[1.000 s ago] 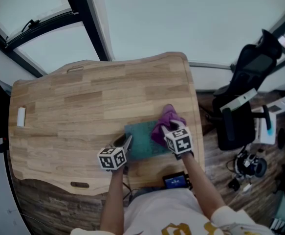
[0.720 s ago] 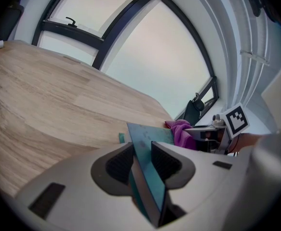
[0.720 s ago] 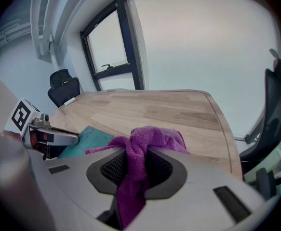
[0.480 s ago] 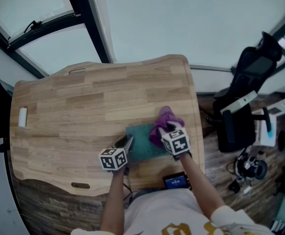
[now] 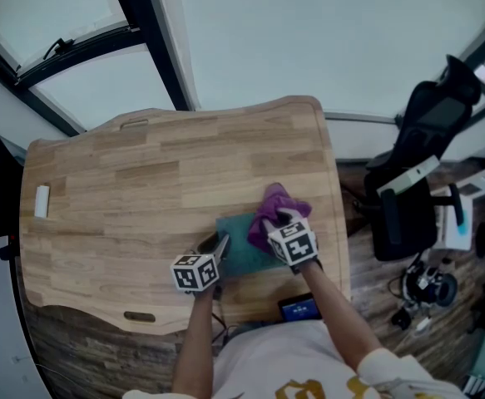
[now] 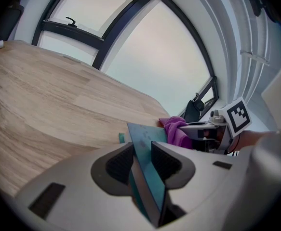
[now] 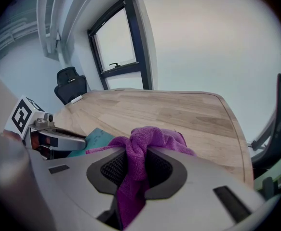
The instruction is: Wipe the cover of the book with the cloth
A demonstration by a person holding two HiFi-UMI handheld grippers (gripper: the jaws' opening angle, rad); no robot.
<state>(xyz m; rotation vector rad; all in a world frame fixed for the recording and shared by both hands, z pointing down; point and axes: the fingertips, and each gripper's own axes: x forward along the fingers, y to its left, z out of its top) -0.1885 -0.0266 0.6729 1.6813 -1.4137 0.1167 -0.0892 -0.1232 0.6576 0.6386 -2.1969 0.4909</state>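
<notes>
L gripper (image 6: 142, 161): my jaws are nearly closed, pinching the left edge of the book (image 5: 235, 241) between the pads. R gripper (image 7: 136, 166): jaws clamped tight on the purple cloth (image 7: 152, 138), which is bunched up w/ a tail hanging thru. Book sits on desk (image 5: 126, 181), near front edge, twd right corner. Cloth rests on book's right part, touching cover. Grippers close together, not touching.

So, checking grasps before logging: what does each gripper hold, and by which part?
The left gripper clamps the thin teal book by its left edge; the right gripper pinches the purple cloth by a bunched fold.
</notes>
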